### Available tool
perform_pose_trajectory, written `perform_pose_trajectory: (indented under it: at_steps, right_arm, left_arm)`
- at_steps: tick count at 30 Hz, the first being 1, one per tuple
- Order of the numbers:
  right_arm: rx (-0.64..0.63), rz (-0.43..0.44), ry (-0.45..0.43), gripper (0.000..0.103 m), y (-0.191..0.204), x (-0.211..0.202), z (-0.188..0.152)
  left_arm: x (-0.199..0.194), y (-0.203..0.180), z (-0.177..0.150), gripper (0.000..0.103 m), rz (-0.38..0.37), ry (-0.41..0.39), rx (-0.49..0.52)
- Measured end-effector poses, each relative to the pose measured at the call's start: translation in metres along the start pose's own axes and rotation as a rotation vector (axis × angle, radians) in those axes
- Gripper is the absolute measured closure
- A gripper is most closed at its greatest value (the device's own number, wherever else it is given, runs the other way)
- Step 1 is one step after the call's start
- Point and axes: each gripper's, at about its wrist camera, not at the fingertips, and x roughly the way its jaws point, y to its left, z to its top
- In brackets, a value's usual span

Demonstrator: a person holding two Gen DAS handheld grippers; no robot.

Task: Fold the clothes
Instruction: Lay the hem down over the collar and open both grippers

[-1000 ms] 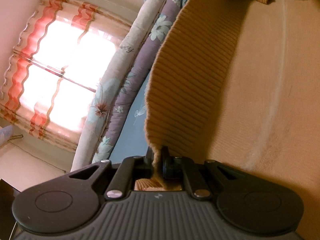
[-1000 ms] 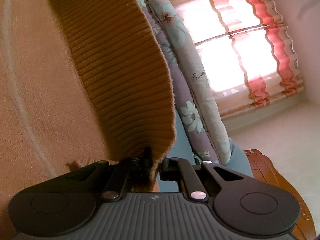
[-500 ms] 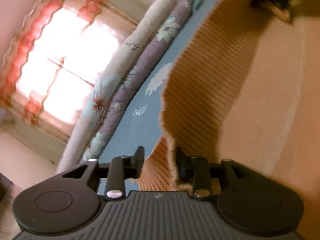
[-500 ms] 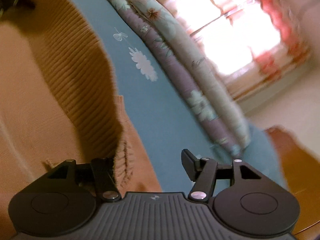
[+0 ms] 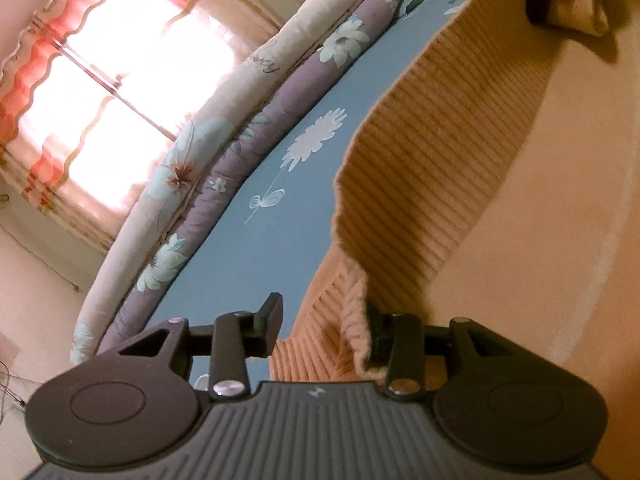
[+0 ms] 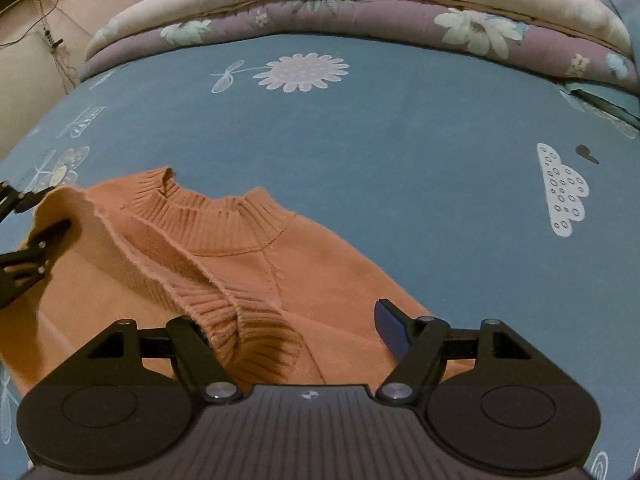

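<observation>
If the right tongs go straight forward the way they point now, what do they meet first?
Probably the orange sweater: its ribbed hem lies folded just ahead of the open right tongs, on the blue bedsheet. Depth is uncertain.

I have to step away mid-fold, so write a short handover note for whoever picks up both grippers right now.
Left gripper: open, ribbed hem lying against its right finger.
Right gripper: open, holding nothing, above the folded ribbed hem.
Orange sweater lies on the blue bedsheet, hem brought up toward the collar. Folded quilts sit at the far edge.
Done: bottom-up fold laid down.
Left: probably straighten the bunched hem and make the remaining folds.
</observation>
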Motion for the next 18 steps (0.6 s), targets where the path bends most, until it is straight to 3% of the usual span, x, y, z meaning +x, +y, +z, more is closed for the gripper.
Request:
perform_pose_trajectory:
  at_steps: [3,10,13,18]
  right_arm:
    - [-0.034,0.024,-0.034,0.026,0.006,-0.014,0.001]
    - [-0.101,0.040,-0.193,0.026,0.018,-0.078,-0.015]
    - [-0.087,-0.033,-0.165,0.026,0.017,-0.090,-0.044]
    - [0.012,-0.027,-0.156,0.026,0.001,-0.110,-0.116]
  left_arm:
    - [-0.007,0.013,0.006,0.062,-0.029,-0.026,-0.065]
    - [-0.048,0.028,0.000,0.057,-0.048,-0.100,-0.112]
    - [-0.075,0.029,-0.014,0.055,-0.062,-0.112,-0.122]
    - [-0.111,0.039,-0.048,0.051,-0.133,-0.064,-0.249]
